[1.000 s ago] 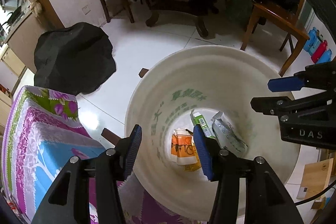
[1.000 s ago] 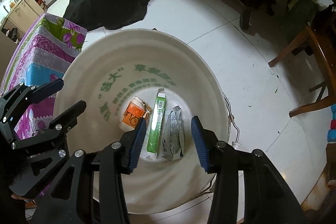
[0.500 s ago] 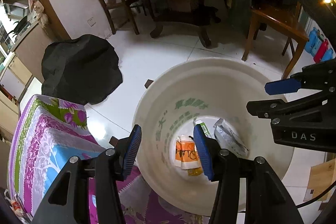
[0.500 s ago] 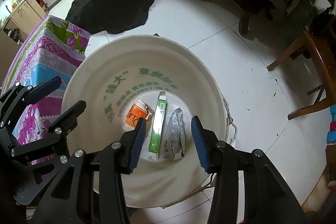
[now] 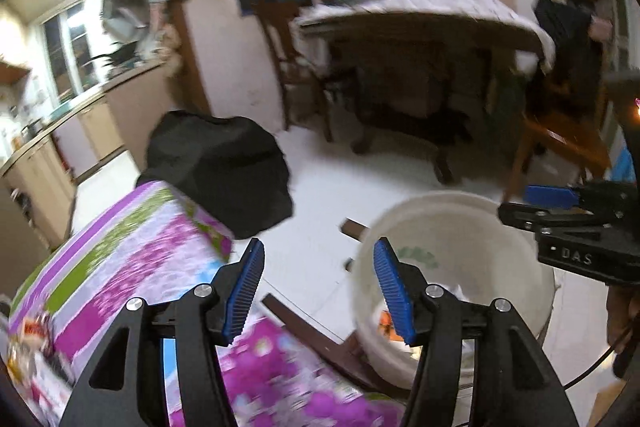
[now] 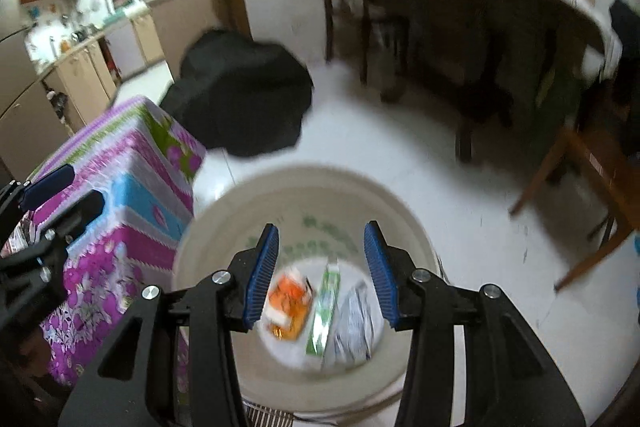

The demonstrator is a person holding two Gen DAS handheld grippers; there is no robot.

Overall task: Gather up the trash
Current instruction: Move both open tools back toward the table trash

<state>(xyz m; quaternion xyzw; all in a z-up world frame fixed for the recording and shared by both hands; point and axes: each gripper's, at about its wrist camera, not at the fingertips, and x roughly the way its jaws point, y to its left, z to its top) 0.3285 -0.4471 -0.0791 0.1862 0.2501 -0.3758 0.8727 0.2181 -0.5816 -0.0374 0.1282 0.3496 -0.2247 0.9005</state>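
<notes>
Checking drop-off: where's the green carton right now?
Right wrist view: green carton lies at the bottom of the white bucket, between the orange packet and grey wrapper.

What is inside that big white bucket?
The bucket holds an orange packet, a green carton and a silver wrapper. Anything beneath them is hidden.

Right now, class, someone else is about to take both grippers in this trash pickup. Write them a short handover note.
Left gripper: open, nothing between its fingers, which have just been opening.
Right gripper: open, empty, above the bucket.
Trash: an orange packet, a green carton and a grey wrapper lie on the bucket's bottom.
Bucket stands on the white floor beside the table with the floral cloth.
Done: three pieces binned.
Left: blurred items at the table's near-left corner may be more trash; check them.
</notes>
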